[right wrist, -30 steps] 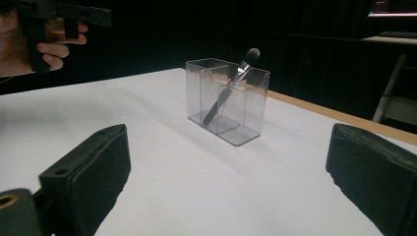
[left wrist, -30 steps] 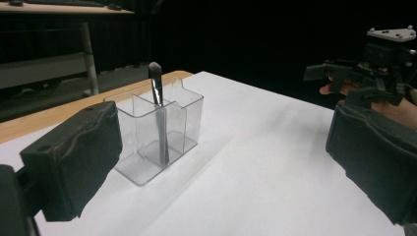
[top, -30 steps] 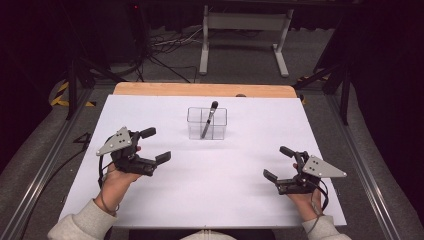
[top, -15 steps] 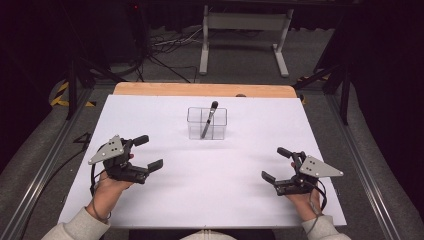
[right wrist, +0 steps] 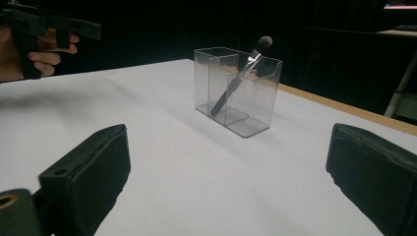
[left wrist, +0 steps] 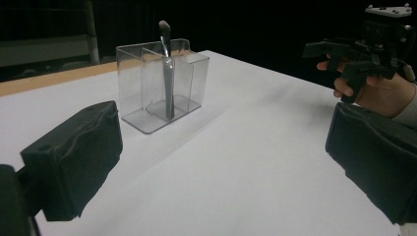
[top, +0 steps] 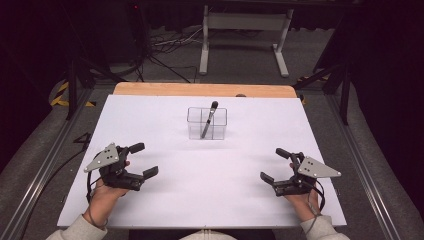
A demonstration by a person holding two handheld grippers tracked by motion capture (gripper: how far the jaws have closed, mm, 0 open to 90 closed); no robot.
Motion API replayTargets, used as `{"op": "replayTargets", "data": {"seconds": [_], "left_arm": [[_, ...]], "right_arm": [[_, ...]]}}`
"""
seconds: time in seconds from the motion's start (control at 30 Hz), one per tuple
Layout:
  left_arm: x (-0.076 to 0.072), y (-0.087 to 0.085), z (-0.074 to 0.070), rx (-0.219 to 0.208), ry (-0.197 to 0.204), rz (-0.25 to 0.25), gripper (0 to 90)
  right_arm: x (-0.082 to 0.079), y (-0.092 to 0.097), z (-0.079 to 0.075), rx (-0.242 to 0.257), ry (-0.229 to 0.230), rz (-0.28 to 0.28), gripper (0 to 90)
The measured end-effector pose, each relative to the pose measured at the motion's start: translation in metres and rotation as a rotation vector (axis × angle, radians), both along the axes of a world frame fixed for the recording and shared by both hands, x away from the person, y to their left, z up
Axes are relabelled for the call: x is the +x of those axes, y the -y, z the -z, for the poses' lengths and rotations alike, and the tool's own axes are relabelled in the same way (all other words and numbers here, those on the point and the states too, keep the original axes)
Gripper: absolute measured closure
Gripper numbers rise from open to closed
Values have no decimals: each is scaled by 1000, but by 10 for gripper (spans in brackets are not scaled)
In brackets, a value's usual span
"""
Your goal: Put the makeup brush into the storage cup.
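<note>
Currently we are holding both sets of jaws spread wide with nothing between them. The left gripper (top: pixel 140 160) is resting low over the near-left part of the bench (top: pixel 165 125), its jaws pointing toward the middle; in the left gripper view its two black pads (left wrist: pixel 78 157) are standing far apart at the frame's sides with bare white surface between. The right gripper (top: pixel 275 165) is sitting near the near-right edge, jaws likewise parted and aimed inward; in its own view the pads (right wrist: pixel 88 172) are framing the open bench. Each gripper is carrying a grey three-cornered plate (top: pixel 102 157) on top, and a hand (top: pixel 102 200) is gripping each one from behind, sleeves entering from the bottom edge.

Between and beyond the two grippers, well apart from both, a clear plastic organiser (top: pixel 207 123) with inner dividers is standing upright toward the far middle of the bench. A makeup brush (top: pixel 209 119) is leaning inside one of its compartments, dark head up and poking above the rim, handle end down on the floor of the box.

A white sheet is covering the bench; a strip of bare wood (top: pixel 200 89) is showing along the far edge. Beyond it, cables (top: pixel 165 45) are lying on the dark floor beside a grey metal stand (top: pixel 245 30).
</note>
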State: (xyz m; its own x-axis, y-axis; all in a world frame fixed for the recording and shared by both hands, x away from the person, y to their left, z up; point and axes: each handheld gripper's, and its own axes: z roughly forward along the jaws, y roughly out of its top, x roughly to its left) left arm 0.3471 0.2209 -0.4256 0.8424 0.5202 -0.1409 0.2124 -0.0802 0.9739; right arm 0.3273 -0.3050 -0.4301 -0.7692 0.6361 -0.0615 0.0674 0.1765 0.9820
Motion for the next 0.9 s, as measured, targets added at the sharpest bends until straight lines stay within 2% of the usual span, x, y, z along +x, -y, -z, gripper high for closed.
{"op": "replayTargets", "data": {"seconds": [0.3,0.67,0.73,0.9], "left_arm": [[-4,-3,14,8,-6,-17,16],[-2,-3,26,33,-10,-40,18],[-1,-2,28,26,-8,-43,23],[-1,-1,33,58,9,-60,24]], "right_arm": [[0,-2,5,1,-10,-9,33],[1,-3,11,11,-29,-14,33],[2,-3,12,11,-31,-11,33],[3,-3,14,14,-43,-8,33]]}}
